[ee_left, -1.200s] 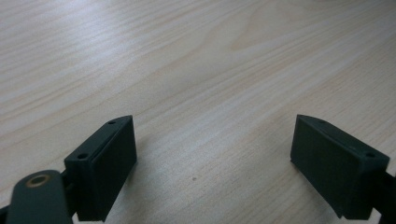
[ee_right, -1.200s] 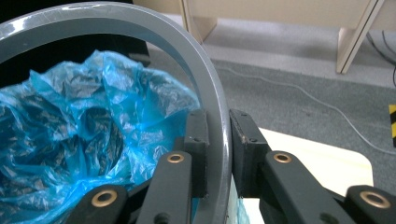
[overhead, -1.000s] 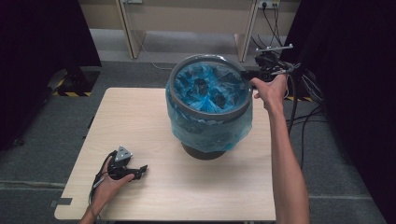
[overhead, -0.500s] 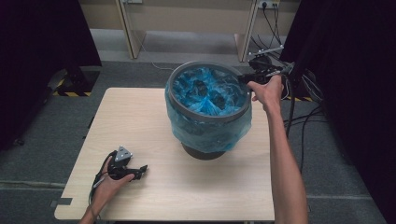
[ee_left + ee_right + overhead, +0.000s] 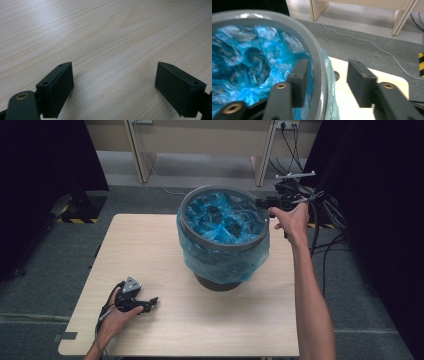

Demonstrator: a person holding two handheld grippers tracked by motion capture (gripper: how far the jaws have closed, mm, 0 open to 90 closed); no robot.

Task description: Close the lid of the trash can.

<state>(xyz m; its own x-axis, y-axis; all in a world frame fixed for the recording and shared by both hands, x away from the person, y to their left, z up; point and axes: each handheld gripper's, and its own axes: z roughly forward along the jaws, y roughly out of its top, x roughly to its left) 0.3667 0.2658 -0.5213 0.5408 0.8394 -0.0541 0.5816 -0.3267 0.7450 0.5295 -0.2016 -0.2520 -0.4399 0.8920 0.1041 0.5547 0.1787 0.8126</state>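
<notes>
Two claws: the right claw point(image 5: 325, 82), jaws just opening, straddles the grey bin rim point(image 5: 318, 65); the left claw point(image 5: 113, 85) rests spread on the table point(image 5: 105, 32).

It looked like a lab or recording room, because a light wooden table point(image 5: 150, 250) stood alone on grey carpet floor point(image 5: 45, 285), with black curtains point(image 5: 45, 165) at both sides, yellow-black hazard tape point(image 5: 75, 220), and a bundle of black cables point(image 5: 325, 215) running to a wall socket point(image 5: 284, 125).

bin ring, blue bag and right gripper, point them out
bin ring point(image 5: 200, 237), high view, front-left arc of the grey rim
blue bag point(image 5: 225, 262), high view, overhang below the ring
right gripper point(image 5: 325, 75), right gripper view, between its fingers
</notes>
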